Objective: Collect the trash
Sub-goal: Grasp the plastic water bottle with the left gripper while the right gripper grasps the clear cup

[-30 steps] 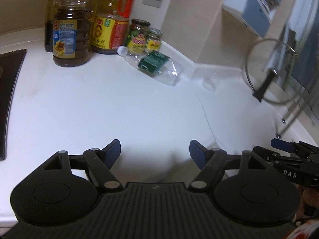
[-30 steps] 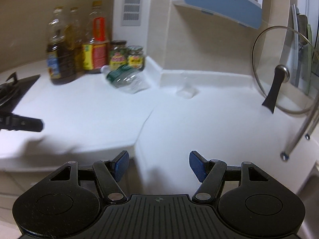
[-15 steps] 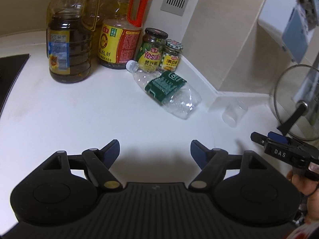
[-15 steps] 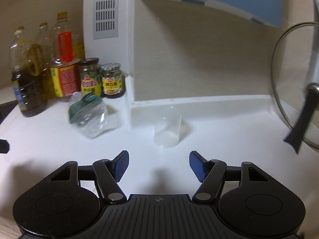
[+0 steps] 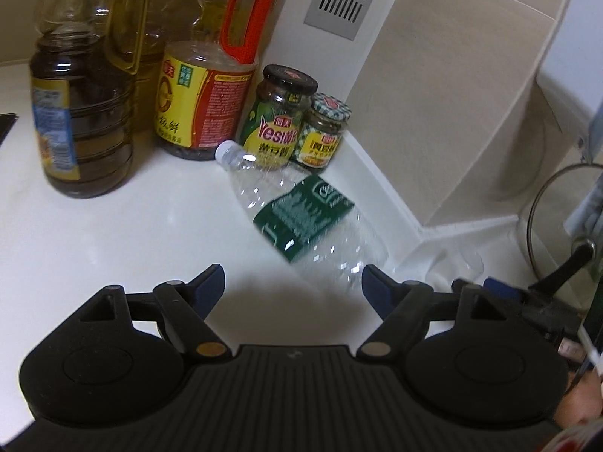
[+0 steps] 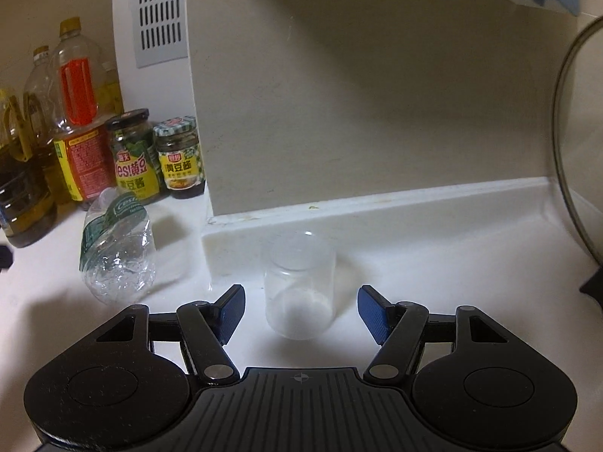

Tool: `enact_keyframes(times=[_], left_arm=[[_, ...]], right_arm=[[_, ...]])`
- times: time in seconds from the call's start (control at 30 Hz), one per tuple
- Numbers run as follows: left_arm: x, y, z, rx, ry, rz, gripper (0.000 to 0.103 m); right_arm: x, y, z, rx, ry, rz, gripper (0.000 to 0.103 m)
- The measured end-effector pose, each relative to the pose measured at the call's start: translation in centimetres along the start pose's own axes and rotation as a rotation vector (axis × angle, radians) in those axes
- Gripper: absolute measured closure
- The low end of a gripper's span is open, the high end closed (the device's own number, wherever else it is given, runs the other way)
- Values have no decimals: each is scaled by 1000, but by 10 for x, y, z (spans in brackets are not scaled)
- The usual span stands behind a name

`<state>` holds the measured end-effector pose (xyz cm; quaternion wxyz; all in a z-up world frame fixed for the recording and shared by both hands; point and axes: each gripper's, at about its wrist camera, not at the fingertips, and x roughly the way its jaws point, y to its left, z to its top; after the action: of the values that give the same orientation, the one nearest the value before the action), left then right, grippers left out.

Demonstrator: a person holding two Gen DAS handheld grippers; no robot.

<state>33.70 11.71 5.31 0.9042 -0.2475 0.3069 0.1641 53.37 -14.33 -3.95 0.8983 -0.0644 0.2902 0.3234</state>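
Note:
A crushed clear plastic bottle (image 5: 301, 218) with a green label lies on its side on the white counter (image 5: 132, 226), white cap toward the jars. My left gripper (image 5: 294, 277) is open just short of the bottle's base and touches nothing. In the right wrist view the same bottle (image 6: 117, 263) lies to the left. A small clear plastic cup (image 6: 299, 286) stands upright by the wall corner. My right gripper (image 6: 300, 295) is open with the cup just ahead of its blue pads (image 6: 371, 312), which stand clear of the cup's sides.
Two large oil bottles (image 5: 83, 113) (image 5: 203, 86) and two sauce jars (image 5: 279, 120) (image 5: 324, 132) stand against the back wall behind the plastic bottle. A glass pan lid (image 6: 580, 150) leans at the right. A raised ledge (image 6: 377, 207) runs along the wall.
Both grippers have moved forward toward the wall corner. The bottle now lies close before the left fingers, and the cup has come up to the right fingertips.

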Motion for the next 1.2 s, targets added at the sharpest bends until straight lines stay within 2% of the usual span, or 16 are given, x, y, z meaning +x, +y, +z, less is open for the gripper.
enact_keyframes(times=[0.4,0.43,0.47,0.67,0.8,0.9,0.97,1.03,1.13,1.2], left_arm=[[43,16,8,-85,37,-13,25],[47,16,9,-90,43,-17,25],[50,16,10,-96,46,-21,25],[72,18,17,-142,65,-57,25],[90,27,21,-220,98,-98,25],[100,35,22,-308,114,-151,29],[104,37,23,-338,112,-175,35],[108,38,24,-366,116,-185,38],[116,41,25,-397,127,-193,52],[121,44,26,-428,129,-208,53]], right_arm=[[32,-4,2,9,27,8,37],[33,-4,2,12,26,4,51],[34,-5,2,12,27,4,54],[27,-5,1,23,22,-6,54],[20,-5,0,28,19,-11,54],[15,-5,1,27,11,-19,54],[12,-3,2,20,1,-32,54],[10,-2,3,12,-4,-37,54],[10,1,3,6,-9,-39,54],[9,1,3,8,-11,-38,54]])
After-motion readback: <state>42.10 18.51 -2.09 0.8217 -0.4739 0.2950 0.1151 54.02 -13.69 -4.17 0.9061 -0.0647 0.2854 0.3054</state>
